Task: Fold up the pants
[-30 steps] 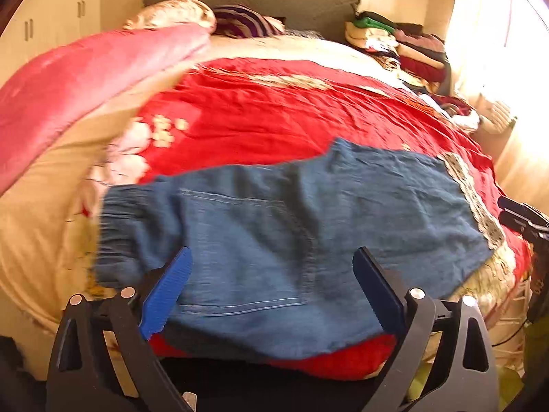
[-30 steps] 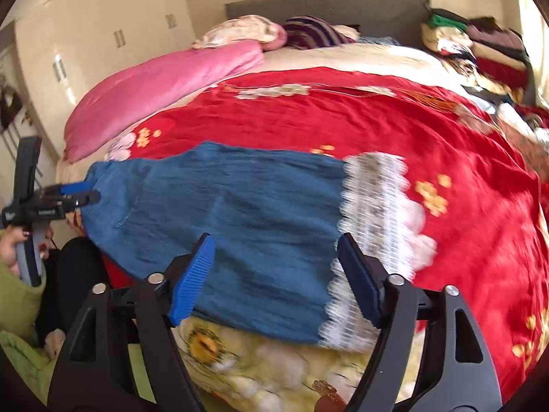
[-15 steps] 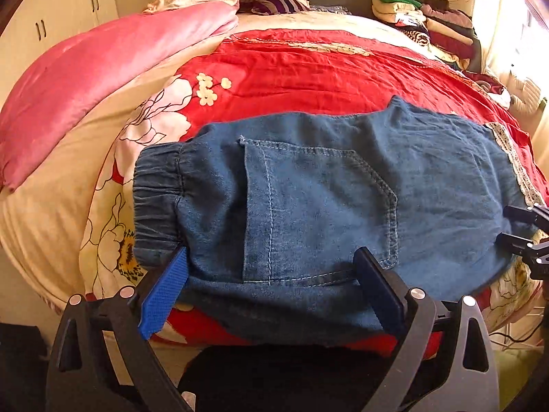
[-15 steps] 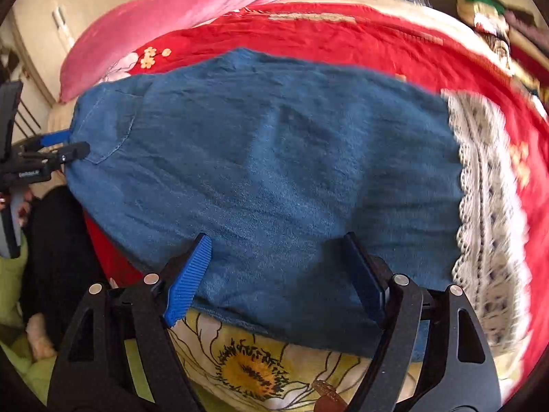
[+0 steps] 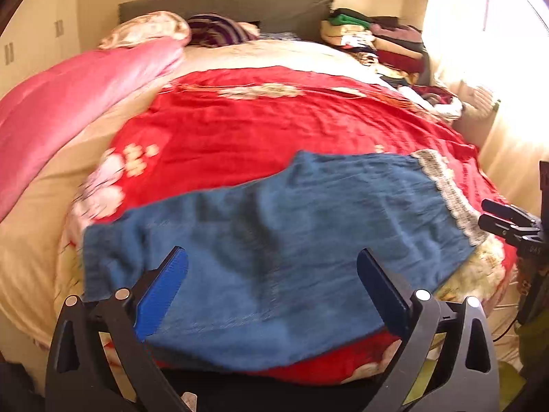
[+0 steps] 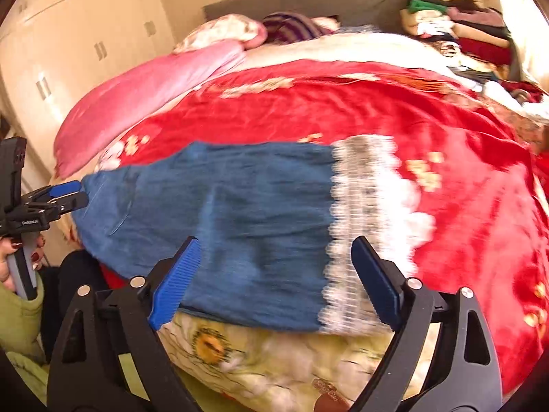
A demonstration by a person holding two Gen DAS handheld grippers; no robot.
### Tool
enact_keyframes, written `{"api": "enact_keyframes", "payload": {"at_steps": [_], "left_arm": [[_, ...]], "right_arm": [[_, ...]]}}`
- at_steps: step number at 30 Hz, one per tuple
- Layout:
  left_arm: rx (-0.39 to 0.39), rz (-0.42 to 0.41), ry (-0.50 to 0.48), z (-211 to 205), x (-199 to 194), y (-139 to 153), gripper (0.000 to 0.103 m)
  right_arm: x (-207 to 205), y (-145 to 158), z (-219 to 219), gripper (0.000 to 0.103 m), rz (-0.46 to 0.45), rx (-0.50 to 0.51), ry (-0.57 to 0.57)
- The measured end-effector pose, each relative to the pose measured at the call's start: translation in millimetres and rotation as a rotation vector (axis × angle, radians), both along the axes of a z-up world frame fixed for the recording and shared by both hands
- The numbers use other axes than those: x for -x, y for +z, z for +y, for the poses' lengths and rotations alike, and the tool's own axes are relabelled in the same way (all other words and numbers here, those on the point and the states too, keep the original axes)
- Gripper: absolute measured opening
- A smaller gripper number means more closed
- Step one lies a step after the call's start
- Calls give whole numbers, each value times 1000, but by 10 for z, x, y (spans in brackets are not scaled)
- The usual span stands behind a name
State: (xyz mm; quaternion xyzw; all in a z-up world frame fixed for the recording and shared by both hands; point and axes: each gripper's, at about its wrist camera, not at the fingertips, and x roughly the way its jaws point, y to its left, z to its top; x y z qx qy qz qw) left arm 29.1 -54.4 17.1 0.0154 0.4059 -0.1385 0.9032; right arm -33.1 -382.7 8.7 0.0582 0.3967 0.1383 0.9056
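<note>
Blue denim pants [image 5: 281, 240] with a white lace cuff [image 5: 449, 195] lie flat across the near edge of the bed, waistband to the left, cuff to the right. My left gripper [image 5: 271, 285] is open and empty, just short of the waist end. My right gripper [image 6: 274, 274] is open and empty, just short of the cuff end; the pants [image 6: 233, 213] and lace cuff [image 6: 363, 219] lie before it. Each gripper shows in the other's view: the right gripper [image 5: 504, 219] at the right edge, the left gripper [image 6: 65, 195] at the left edge.
The bed carries a red floral cover [image 5: 274, 127] and a pink quilt [image 5: 68, 103] on the left. Pillows [image 5: 147, 29] and a stack of folded clothes [image 5: 377, 41] lie by the grey headboard. White cupboards [image 6: 79, 44] stand on the left.
Both grippers have pulled back and up from the pants; half a second ago they were low and close over the denim. The pants lie where they were. Both stay open.
</note>
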Motion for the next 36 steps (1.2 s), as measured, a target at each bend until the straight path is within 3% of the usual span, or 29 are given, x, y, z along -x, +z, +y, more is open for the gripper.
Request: {"api": "enact_keyframes", "payload": {"at_steps": [9, 20, 36], "left_arm": [[-11, 17, -129, -635, -376, 31, 98], [-96, -4, -290, -1497, -796, -25, 98], [-105, 71, -472, -2236, -1379, -385, 98]], "right_arm": [[117, 17, -473, 86, -14, -27, -132], [114, -206, -626, 88, 33, -63, -154], [-73, -520, -594, 89, 96, -129, -146]]}}
